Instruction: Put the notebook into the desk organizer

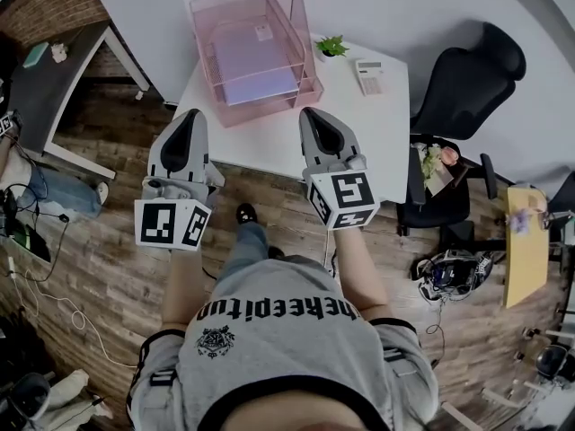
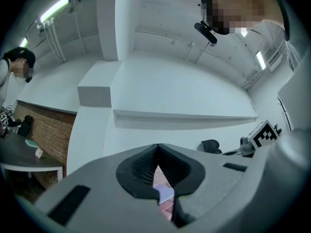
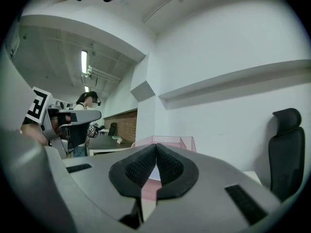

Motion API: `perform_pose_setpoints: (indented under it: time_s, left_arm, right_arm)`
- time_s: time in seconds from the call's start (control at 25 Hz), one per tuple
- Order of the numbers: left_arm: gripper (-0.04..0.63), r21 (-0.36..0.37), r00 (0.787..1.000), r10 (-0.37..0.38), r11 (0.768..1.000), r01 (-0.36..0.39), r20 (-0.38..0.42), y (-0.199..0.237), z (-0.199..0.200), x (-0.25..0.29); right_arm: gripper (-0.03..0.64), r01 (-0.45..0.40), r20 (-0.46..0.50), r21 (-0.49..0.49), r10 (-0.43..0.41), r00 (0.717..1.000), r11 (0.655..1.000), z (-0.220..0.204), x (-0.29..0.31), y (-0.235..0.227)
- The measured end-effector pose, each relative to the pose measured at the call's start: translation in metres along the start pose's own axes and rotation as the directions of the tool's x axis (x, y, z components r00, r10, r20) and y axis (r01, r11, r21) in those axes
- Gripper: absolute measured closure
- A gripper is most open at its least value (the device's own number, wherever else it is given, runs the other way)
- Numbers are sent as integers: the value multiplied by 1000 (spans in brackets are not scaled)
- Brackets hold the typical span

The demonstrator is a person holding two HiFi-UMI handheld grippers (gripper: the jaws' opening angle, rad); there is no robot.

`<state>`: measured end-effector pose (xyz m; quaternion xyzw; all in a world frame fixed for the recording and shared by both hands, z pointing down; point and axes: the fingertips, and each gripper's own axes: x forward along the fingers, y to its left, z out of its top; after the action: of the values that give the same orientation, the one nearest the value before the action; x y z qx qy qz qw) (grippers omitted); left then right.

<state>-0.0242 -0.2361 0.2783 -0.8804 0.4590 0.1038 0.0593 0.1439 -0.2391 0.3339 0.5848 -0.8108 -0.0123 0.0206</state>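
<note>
The purple notebook point(image 1: 254, 61) lies flat inside the pink organizer point(image 1: 297, 27) on the table point(image 1: 364, 128). It looks light and thin, best held by an edge. The left gripper point(image 1: 190, 114) and right gripper point(image 1: 309, 112) are closed and empty.

Grey T-shirt point(image 1: 278, 330), black trim, printed lettering; grey left gripper point(image 1: 190, 113), right gripper point(image 1: 310, 112), black-white marker cubes point(image 1: 171, 224).

The desk organizer point(image 1: 289, 25) is set on the table's point(image 1: 269, 142) far left, the notebook point(image 1: 256, 65) laid within it — plant point(image 1: 331, 47) and calculator point(image 1: 368, 76) are placed just right.
</note>
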Motion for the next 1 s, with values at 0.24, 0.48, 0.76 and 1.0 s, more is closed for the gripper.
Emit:
perform_pose_setpoints:
  time_s: [0.24,0.48,0.76,1.0]
  left_arm:
    - [592,3,1000,-4,1000,4,0,-5,2,-6]
    - [591,5,1000,-6,1000,6,-1,-10,4,-12]
    - [592,6,1000,-6,1000,6,3,-17,6,-19]
    - [592,4,1000,-5,1000,5,3,-22,6,-23]
  right_arm:
    - [614,43,38,20,-44,998,999,10,-18,-7]
    - [614,69,75,36,-72,995,997,18,-34,-11]
    - [614,88,101,23,-90,991,996,26,-50,-10]
    - [614,92,112,19,-94,989,996,29,-58,-9]
